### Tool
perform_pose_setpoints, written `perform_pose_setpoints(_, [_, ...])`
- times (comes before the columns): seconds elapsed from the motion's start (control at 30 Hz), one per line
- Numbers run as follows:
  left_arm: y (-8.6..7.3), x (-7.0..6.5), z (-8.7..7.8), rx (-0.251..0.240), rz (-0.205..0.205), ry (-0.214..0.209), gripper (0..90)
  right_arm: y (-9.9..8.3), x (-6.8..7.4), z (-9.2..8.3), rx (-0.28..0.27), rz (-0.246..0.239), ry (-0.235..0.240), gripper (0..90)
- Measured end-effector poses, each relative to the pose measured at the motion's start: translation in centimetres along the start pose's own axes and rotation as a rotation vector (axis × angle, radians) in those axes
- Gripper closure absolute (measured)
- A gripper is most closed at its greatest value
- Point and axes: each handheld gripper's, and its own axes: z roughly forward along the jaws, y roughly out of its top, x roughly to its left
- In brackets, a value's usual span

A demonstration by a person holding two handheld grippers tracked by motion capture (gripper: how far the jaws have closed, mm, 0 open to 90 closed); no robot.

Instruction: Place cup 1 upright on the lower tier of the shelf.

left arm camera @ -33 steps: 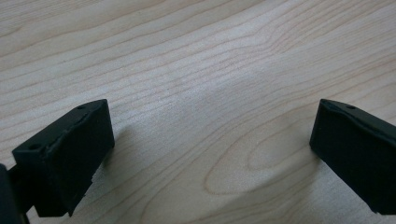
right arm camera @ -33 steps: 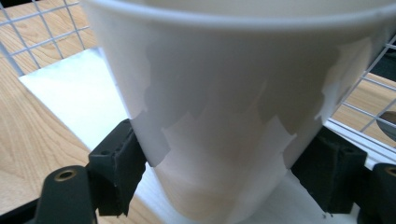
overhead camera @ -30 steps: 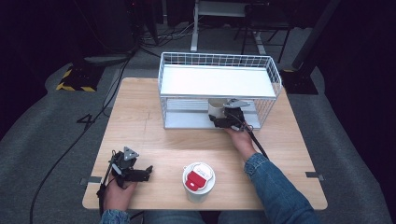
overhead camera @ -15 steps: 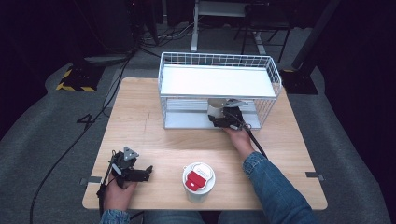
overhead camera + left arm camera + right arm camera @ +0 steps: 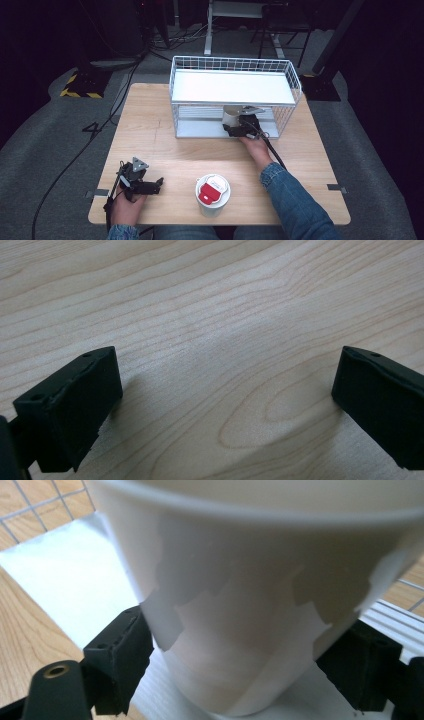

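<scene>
Our right gripper (image 5: 240,680) had just been opening its jaws, with the white cup (image 5: 250,595) between them, low in the wire rack (image 5: 235,75) at picture middle. We should pull back straight, slowly, without bumping it. Our left gripper (image 5: 225,405) sat wide open, empty.

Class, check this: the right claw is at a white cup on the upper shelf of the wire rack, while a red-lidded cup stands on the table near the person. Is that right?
One detail is wrong. The high view shows the right claw at the white cup on the lower shelf of the wire rack, under the upper shelf. The red-lidded cup does stand on the table near the person.
</scene>
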Motion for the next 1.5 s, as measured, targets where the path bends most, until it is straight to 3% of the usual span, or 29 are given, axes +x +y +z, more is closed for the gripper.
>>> perform_pose_setpoints(0.37, [0.1, 0.0, 0.1, 0.002, 0.002, -0.004, 0.2, 0.0, 0.0, -0.9, -0.006, 0.030, 0.000, 14.7])
perform_pose_setpoints(0.6, [0.4, -0.1, 0.3, 0.000, 0.004, -0.008, 0.2, 0.2, 1.0, -3.5, 0.009, 0.020, 0.030, 14.2])
perform_pose_setpoints(0.87, [0.8, -0.3, 0.7, 0.002, 0.018, -0.018, 0.2, -0.5, 1.3, -6.5, -0.013, 0.019, 0.039, 14.2])
perform_pose_setpoints(1.17, [0.9, -0.3, 0.8, 0.000, 0.021, -0.023, 0.2, -0.8, 1.1, -10.3, -0.036, -0.004, 0.045, 14.1])
perform_pose_setpoints(1.43, [0.9, -0.2, 0.8, 0.001, 0.036, -0.032, 0.1, -1.9, 0.3, -14.6, -0.010, 0.006, 0.053, 14.1])
perform_pose_setpoints(1.5, [0.9, -0.2, 0.8, 0.002, 0.035, -0.031, 0.3, -2.0, 0.3, -15.0, -0.009, 0.010, 0.054, 14.1])
